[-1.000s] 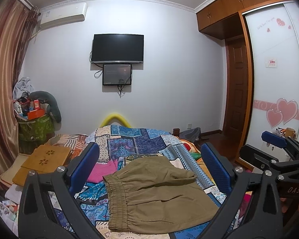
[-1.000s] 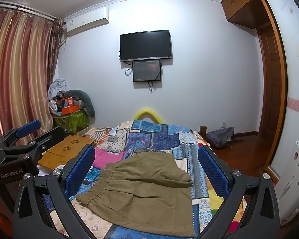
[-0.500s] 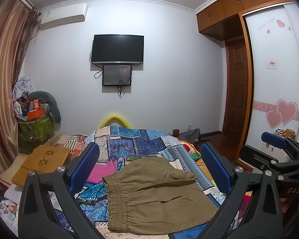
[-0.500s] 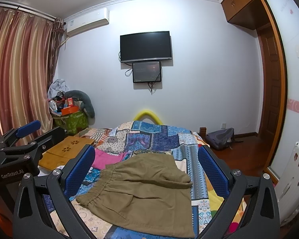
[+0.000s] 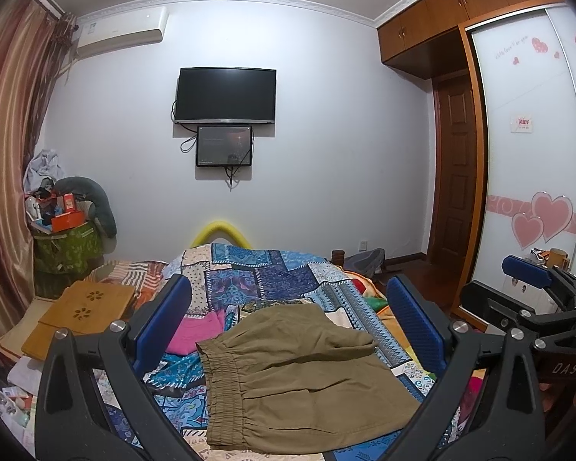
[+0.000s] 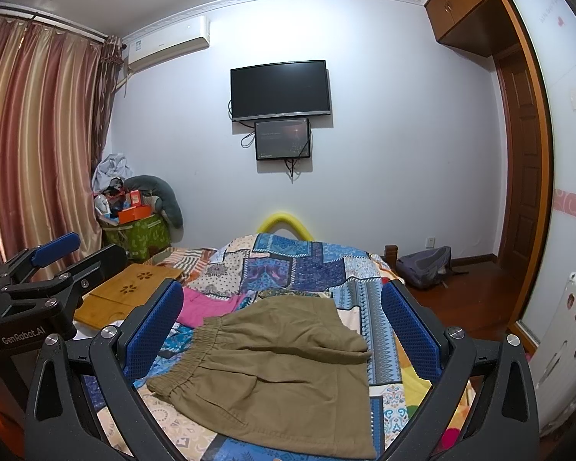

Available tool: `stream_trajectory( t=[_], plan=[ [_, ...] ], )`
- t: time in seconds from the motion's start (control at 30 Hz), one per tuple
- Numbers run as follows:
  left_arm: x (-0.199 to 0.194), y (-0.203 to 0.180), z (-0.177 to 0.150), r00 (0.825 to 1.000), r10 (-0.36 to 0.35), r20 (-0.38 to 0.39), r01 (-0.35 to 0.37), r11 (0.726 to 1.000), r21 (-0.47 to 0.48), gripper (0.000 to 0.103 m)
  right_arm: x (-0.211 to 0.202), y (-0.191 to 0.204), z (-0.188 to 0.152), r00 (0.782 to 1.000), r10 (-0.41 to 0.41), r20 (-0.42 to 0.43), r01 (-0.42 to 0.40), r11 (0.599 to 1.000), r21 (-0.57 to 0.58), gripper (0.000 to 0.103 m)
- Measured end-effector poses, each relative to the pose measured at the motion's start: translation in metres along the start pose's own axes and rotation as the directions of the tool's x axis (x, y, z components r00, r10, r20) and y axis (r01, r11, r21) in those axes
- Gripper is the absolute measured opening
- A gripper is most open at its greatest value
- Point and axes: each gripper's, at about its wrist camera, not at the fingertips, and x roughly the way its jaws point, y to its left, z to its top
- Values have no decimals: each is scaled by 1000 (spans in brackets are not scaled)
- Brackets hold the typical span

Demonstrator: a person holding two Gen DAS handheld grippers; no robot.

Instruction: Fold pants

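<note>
Both claws hang spread wide and empty above the bed — left gripper (image 5: pixel 288 330), right gripper (image 6: pixel 282 326) — and we hold them level, side by side, pointing at the far wall. The olive pants (image 5: pixel 299 376) lie on the patchwork quilt (image 5: pixel 272 272), waistband to the left, seemingly folded over already. We judge the risk to be a loose pinch catching one layer only — or snagging the quilt — so the fold drags apart.
</note>
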Motion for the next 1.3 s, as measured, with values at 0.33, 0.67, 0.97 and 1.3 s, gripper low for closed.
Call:
stream_trajectory(
  t=[0.33, 0.67, 0.97, 1.3],
  plan=[
    [13, 3, -3, 1000, 2, -23, -2, 1000, -3, 103, 6, -1, -4, 1000, -5, -12, 5, 1000, 1, 102],
    [81, 22, -26, 983, 39, -179, -39, 999, 7, 103, 47, -22, -26, 994, -48, -96, 50, 999, 18, 102],
    [179, 56, -82, 909, 66, -411, -78, 997, -12, 103, 120, -73, -72, 948, -121, -295, 138, 990, 38, 102],
    [266, 100, -148, 790, 79, -608, -95, 995, 6, 103, 198, -122, -124, 860, -130, -493, 151, 989, 2, 102]
  ],
)
